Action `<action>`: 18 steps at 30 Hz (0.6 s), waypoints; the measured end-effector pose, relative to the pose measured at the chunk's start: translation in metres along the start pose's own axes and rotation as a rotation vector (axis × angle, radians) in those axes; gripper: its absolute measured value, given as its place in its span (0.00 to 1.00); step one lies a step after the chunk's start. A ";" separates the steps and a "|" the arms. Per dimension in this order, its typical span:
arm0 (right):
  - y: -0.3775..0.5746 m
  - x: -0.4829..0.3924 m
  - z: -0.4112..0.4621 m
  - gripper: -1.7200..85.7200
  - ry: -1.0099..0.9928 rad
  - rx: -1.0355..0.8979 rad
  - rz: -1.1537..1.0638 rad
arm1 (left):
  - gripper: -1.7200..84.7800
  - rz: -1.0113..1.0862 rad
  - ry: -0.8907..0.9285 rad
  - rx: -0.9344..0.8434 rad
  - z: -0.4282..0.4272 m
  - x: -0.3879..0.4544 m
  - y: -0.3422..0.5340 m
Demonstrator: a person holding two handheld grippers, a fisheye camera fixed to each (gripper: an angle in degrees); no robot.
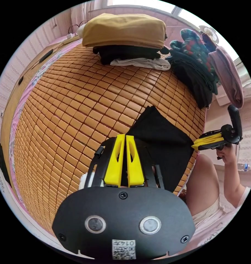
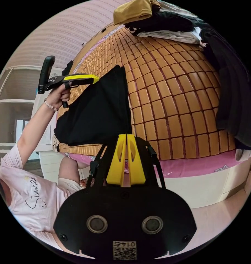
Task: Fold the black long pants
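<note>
Black long pants (image 1: 161, 143) hang between my two tools, lifted over the near edge of the bed, a dark sheet of cloth whose legs and waistband I cannot tell apart. In the left gripper view my left hand-held gripper (image 1: 125, 137) has its yellow jaws drawn together, their tips at the cloth's edge; black fabric shows between them, so they seem clamped on it, though the very tips merge with the dark cloth. My right hand-held gripper (image 1: 195, 145) enters from the side, jaws together at the far corner of the pants, the bite itself too small to make out. In the right gripper view the pants (image 2: 98, 112) spread as a dark triangle; my right hand-held gripper (image 2: 126, 137) shows jaws pressed together just at the fabric's lower edge, while the left one (image 2: 95, 79) meets the upper corner, my hand (image 2: 59, 96) around its handle.

Beneath lies the bed's bamboo mat (image 1: 76, 110), with a pink sheet (image 2: 185, 167) below its edge. At the far end sits a pile of folded clothes (image 1: 128, 41), a mustard piece on top, and beside it a heap of dark clothes (image 1: 196, 74), partly cut off in the right gripper view.
</note>
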State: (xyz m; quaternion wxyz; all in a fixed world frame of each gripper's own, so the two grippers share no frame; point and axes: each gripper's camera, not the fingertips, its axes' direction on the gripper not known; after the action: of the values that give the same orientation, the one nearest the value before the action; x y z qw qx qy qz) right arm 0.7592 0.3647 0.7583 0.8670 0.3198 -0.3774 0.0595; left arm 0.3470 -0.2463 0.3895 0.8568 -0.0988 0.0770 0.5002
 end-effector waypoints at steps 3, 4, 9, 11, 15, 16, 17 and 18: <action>0.002 -0.006 -0.002 0.02 -0.004 0.040 -0.001 | 0.01 0.027 -0.025 0.071 -0.002 0.004 0.004; 0.001 -0.008 0.002 0.02 -0.005 0.034 -0.001 | 0.01 0.027 -0.034 0.068 0.000 0.004 0.005; -0.003 -0.010 0.026 0.02 -0.015 0.014 0.021 | 0.01 0.012 -0.082 0.040 0.025 -0.001 0.024; 0.003 -0.021 0.026 0.02 0.075 0.046 0.035 | 0.01 0.023 -0.075 0.111 0.009 0.000 0.047; 0.007 -0.066 0.036 0.02 0.239 0.116 -0.048 | 0.01 0.120 -0.076 0.165 -0.020 0.019 0.150; 0.006 -0.085 0.046 0.02 0.229 0.141 -0.105 | 0.01 0.124 -0.079 0.151 -0.020 0.022 0.168; 0.002 -0.102 0.061 0.02 0.215 0.149 -0.164 | 0.01 0.120 -0.097 0.110 -0.014 0.026 0.205; 0.000 -0.109 0.070 0.02 0.223 0.141 -0.184 | 0.01 0.085 -0.132 0.061 -0.004 0.027 0.240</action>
State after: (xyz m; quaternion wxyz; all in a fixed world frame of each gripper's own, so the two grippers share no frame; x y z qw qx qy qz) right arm 0.6387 0.3372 0.7187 0.8808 0.4045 -0.2428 0.0412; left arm 0.1506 -0.1093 0.3573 0.8406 -0.0362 0.0397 0.5389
